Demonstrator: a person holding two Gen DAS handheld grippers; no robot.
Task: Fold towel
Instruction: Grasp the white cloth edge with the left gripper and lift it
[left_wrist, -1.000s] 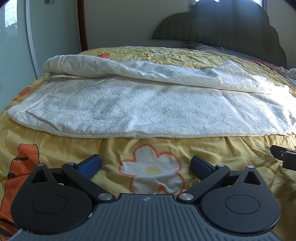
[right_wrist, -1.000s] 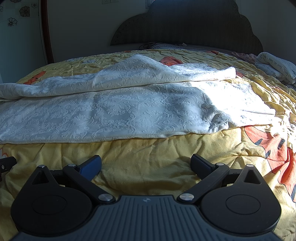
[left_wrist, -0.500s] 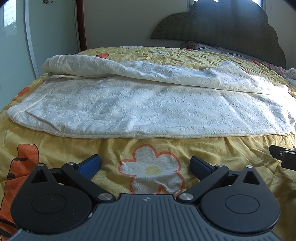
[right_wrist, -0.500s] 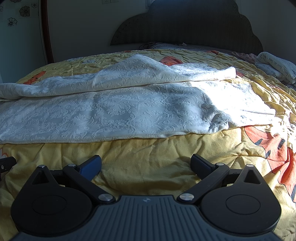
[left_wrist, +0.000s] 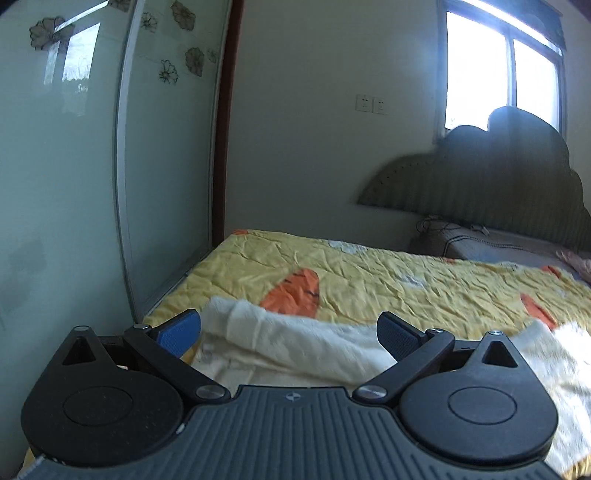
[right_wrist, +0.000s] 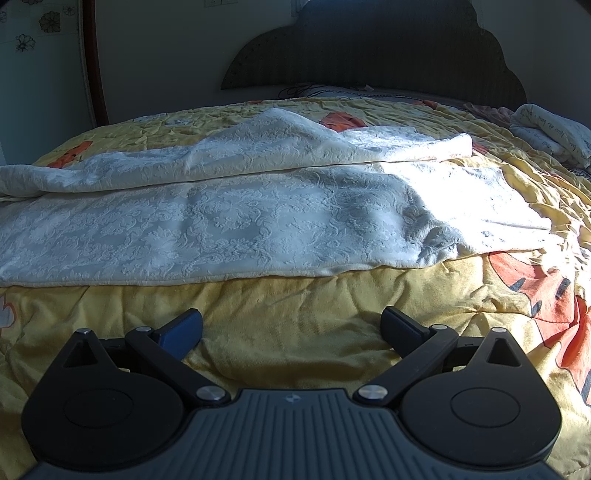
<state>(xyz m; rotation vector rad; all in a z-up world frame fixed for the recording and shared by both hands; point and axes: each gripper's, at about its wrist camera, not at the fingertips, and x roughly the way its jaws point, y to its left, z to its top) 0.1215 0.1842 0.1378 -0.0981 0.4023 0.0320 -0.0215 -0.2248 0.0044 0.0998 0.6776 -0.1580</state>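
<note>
Hovering left claw (left_wrist: 290, 332) spread over towel (left_wrist: 295, 347) roll, right claw (right_wrist: 291, 328) spread above bedspread (right_wrist: 288, 306).

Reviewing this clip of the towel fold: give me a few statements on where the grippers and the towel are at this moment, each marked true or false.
1. Both grippers are open. True: the left gripper and the right gripper each show their fingers spread wide with nothing between them.
2. The white towel is folded into a neat small square. False: it lies spread across the yellow bedspread, with its far part bunched back over itself.
3. The left gripper is above the towel's rolled edge. True: cream cloth shows right between and beneath its fingers.
4. The right gripper is touching the towel. False: a strip of yellow bedspread lies between it and the towel's near edge.
</note>
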